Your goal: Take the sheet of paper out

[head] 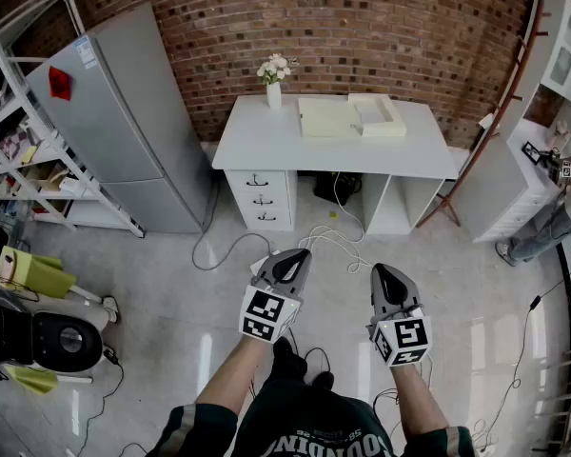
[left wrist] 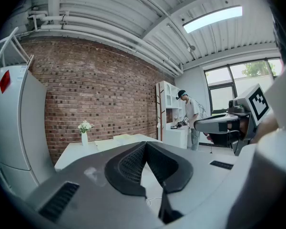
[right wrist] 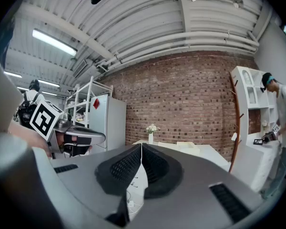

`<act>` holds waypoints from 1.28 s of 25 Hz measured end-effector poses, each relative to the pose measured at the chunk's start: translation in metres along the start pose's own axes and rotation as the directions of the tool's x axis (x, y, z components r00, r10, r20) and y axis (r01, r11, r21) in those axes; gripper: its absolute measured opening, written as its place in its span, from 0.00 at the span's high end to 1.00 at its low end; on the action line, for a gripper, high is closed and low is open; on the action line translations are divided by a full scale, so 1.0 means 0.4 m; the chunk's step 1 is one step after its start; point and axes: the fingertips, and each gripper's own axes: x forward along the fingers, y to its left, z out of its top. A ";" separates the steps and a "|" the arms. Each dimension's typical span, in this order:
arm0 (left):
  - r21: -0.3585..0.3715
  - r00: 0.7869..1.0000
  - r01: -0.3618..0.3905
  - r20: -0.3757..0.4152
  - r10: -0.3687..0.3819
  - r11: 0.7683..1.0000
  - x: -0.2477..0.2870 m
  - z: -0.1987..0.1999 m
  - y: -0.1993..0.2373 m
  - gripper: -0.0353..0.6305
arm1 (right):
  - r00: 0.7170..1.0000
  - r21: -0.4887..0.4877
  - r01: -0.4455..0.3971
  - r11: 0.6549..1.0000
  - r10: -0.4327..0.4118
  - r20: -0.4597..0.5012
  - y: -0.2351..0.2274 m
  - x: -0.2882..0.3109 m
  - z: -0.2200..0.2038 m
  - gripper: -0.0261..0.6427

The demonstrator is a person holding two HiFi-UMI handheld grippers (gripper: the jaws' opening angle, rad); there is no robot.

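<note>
A white desk stands against the brick wall, well ahead of me. On its top lie a pale flat sheet or folder and a shallow cream box right beside it. My left gripper and right gripper hang side by side over the floor, far short of the desk, both pointing at it. Both are shut with nothing between the jaws. In the left gripper view the closed tips aim at the desk. The right gripper view shows its closed tips and the desk beyond.
A vase of white flowers stands on the desk's left end. A grey fridge and metal shelving are on the left. A white cabinet and a person are on the right. Cables trail across the floor.
</note>
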 end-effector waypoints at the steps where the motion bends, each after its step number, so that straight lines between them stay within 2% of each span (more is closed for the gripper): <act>1: -0.002 1.000 -0.004 -0.001 0.004 1.000 0.000 -0.003 -0.001 0.93 | 1.000 0.003 -0.001 1.000 0.001 0.001 0.002 -0.001 -0.003 0.86; 12: 0.001 1.000 -0.012 -0.029 0.012 1.000 -0.007 -0.036 -0.022 0.93 | 1.000 0.012 -0.005 1.000 0.005 0.015 -0.012 -0.021 -0.008 0.86; 32: -0.011 1.000 -0.014 -0.014 0.014 1.000 0.005 -0.019 -0.067 0.93 | 0.999 0.033 -0.044 0.998 0.043 0.005 -0.034 -0.058 -0.034 0.86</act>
